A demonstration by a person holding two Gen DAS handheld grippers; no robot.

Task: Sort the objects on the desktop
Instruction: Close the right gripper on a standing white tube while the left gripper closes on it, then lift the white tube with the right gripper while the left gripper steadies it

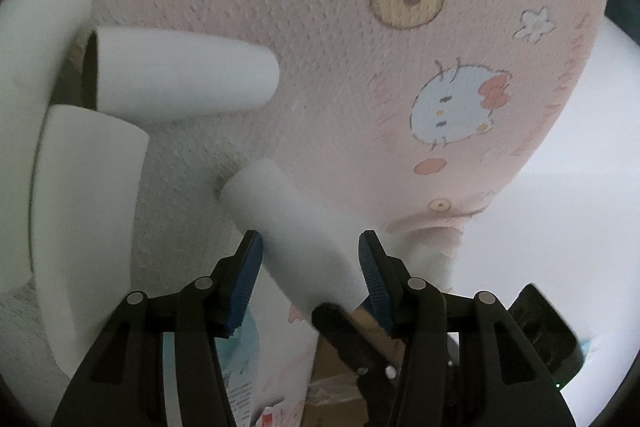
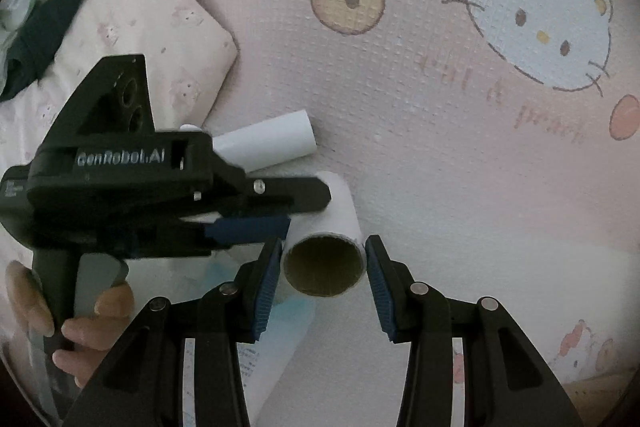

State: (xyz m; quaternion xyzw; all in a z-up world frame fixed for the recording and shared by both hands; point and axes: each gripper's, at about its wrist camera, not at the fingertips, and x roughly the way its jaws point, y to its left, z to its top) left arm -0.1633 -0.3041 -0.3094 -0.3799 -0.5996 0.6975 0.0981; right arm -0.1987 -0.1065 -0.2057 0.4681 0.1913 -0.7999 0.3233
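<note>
- Left wrist view: my left gripper (image 1: 310,267) has its fingers (image 1: 248,279) spread either side of a white cardboard tube (image 1: 296,239). The left pad looks to touch the tube's flank; the right pad stands clear of it, so I record no pinch here.
- Three further white tubes (image 1: 180,75) lie at the left on the pink cartoon-print cloth (image 1: 340,47), near one another. I judge this the collecting spot for the sort, which would explain why the tube between my fingers points that way.
- Below the fingers I note a dark bar, which I take for a finger of the other gripper, over cardboard and printed paper; blur prevents naming them closer.
- Right wrist view: my right gripper (image 2: 320,267) pinches the same tube (image 2: 324,263) near its open end, brown bore facing the camera, both pads against its wall. The tube sits off the cloth, carried by this grip.
- My left gripper (image 2: 248,223) enters from the left, held by a hand (image 2: 92,319) at the lower edge, its fingers about the tube's far half. I judge this a shared hold or a handover in progress.
- One more white tube (image 2: 268,143) lies on the cloth (image 2: 440,147) behind, beside a pale pillow (image 2: 132,39).
</note>
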